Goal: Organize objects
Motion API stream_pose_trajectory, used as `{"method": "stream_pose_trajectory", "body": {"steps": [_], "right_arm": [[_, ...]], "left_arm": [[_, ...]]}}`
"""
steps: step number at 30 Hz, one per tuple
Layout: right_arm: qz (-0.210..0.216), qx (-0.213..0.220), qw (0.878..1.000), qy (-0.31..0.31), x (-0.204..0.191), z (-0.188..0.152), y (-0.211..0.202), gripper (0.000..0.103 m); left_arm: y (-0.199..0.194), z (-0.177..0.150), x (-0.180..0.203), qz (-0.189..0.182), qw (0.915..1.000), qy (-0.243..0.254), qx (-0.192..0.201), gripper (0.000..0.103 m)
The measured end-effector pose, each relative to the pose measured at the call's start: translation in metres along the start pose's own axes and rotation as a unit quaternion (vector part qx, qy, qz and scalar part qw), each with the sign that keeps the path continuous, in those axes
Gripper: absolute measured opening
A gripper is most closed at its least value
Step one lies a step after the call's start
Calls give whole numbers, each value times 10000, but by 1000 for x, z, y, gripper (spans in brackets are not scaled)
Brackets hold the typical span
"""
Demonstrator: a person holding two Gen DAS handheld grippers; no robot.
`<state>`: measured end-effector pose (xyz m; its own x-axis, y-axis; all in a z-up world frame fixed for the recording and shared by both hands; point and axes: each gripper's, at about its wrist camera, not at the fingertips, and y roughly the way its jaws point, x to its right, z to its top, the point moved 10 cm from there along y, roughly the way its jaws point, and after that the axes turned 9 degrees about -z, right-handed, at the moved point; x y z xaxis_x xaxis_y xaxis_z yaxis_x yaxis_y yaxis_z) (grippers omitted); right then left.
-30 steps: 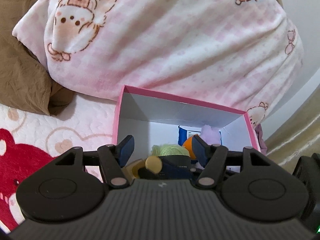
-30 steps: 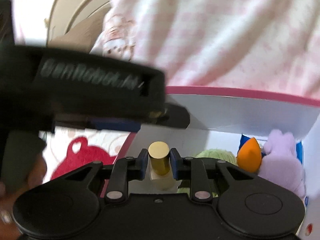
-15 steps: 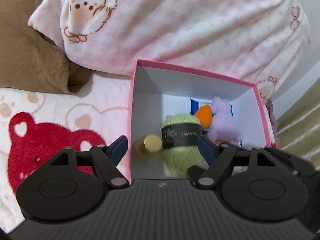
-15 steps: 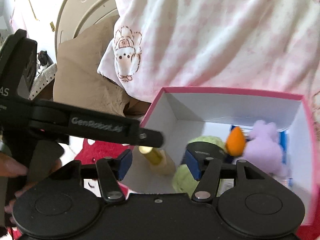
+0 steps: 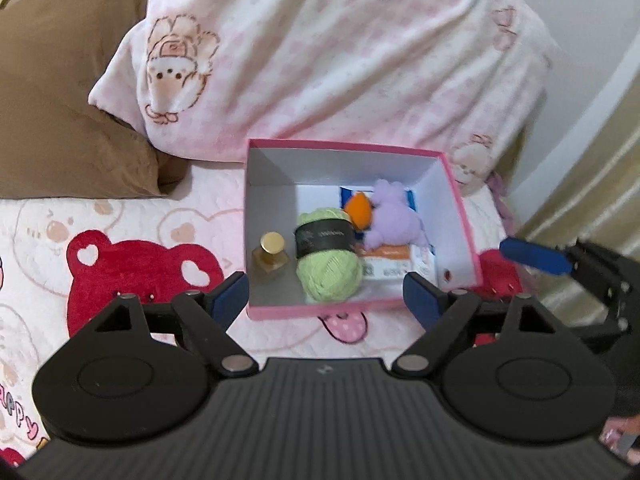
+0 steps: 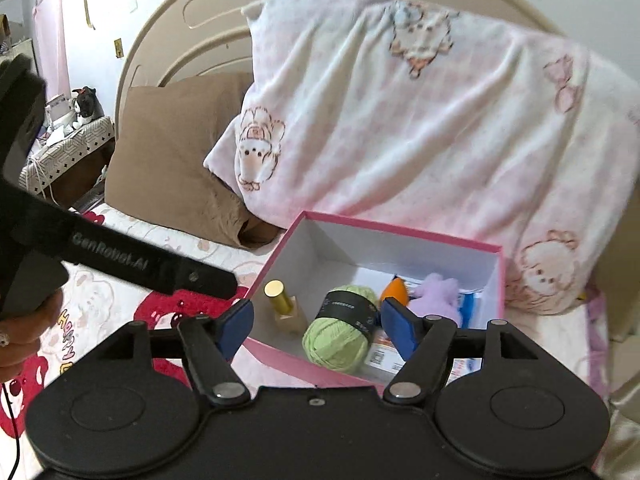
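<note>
While the left wrist view a second ago looked almost into the box, it now shows the whole pink box (image 5: 460, 204) at centre frame. The left gripper (image 5: 326, 300) has just been opening; its jaws stand wide and empty. Inside, a gold-capped bottle (image 5: 270, 258) stands at lower left, green yarn (image 5: 328, 276) beside it, an orange and purple toy (image 5: 390, 216) behind.

From the right wrist view, the right gripper (image 6: 316, 328) has just been opening too; a second ago it pinched the bottle (image 6: 282, 308), which now stands free in the box's (image 6: 400, 236) left corner. Its jaws are wide, holding nothing. Probably that placement is done, and both hands are free.
</note>
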<state>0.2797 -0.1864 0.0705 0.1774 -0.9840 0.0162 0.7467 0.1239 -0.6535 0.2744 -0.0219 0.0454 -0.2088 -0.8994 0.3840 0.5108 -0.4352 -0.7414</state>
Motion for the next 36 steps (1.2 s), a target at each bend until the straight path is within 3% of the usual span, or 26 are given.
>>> {"method": "stream_pose_trajectory", "body": {"steps": [6, 10, 14, 19, 27, 30, 33, 36], "right_arm": [[-163, -120, 9998, 31, 1, -6, -40, 80], [-277, -204, 9994, 32, 1, -18, -55, 94], [-471, -258, 9985, 135, 6, -35, -64, 96], [-696, -391, 9963, 321, 13, -57, -69, 97], [-990, -602, 9930, 210, 14, -82, -72, 97], [-1102, -705, 9912, 193, 16, -89, -70, 97], [-1054, -837, 9904, 303, 17, -95, -67, 97], [-1069, -907, 9894, 380, 19, -100, -67, 97]], "left_arm": [[-28, -22, 16, 170, 9998, 113, -24, 87], [-38, -41, 23, 142, 9999, 26, -56, 92], [-41, -60, 26, 126, 9999, -85, -32, 101], [-38, -86, 25, 184, 9995, -200, -133, 103], [-40, -113, 27, 586, 9977, -98, -321, 103], [-44, -123, 28, 543, 9977, -179, -357, 103], [-49, -128, 28, 463, 9977, -287, -400, 103], [-54, -128, 25, 666, 9971, -213, -286, 103]]}}
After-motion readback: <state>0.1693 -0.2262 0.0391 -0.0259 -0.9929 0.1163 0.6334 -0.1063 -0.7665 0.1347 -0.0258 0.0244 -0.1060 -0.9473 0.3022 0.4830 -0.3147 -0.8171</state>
